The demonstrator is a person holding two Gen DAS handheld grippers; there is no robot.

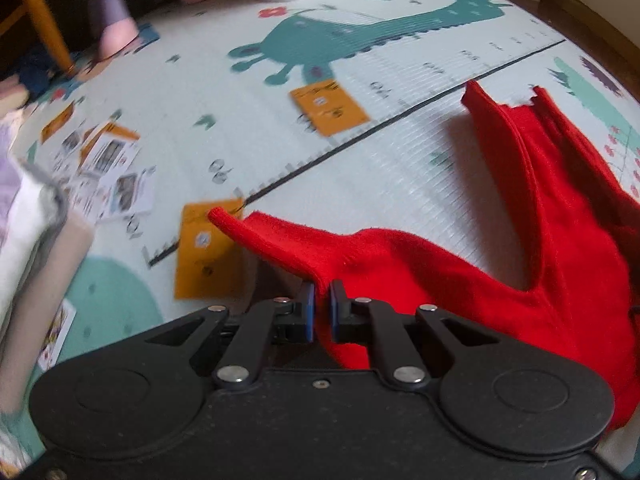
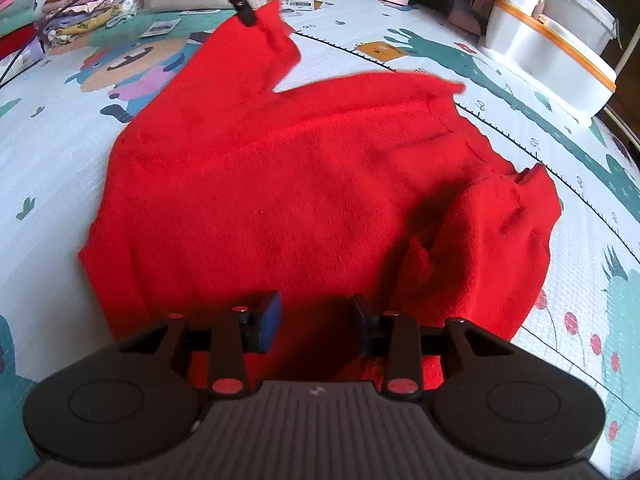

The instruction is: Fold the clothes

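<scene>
A red fleece garment (image 2: 280,180) lies spread on the play mat (image 2: 52,152), with one sleeve folded over at the right (image 2: 500,232). My left gripper (image 1: 322,296) is shut on the edge of a red sleeve (image 1: 280,240), lifting it so the cloth (image 1: 540,200) trails off to the right. The right wrist view shows that gripper (image 2: 248,16) at the far tip of the raised sleeve. My right gripper (image 2: 316,320) hovers over the near hem, jaws apart, with only fabric below and nothing pinched.
Orange cards (image 1: 328,106) (image 1: 208,252) and several printed leaflets (image 1: 120,184) lie on the mat. Stacks of folded clothes (image 2: 80,12) sit at the back left. White lidded tubs (image 2: 548,52) stand at the back right, and a wooden chair leg (image 1: 44,20) at the far left.
</scene>
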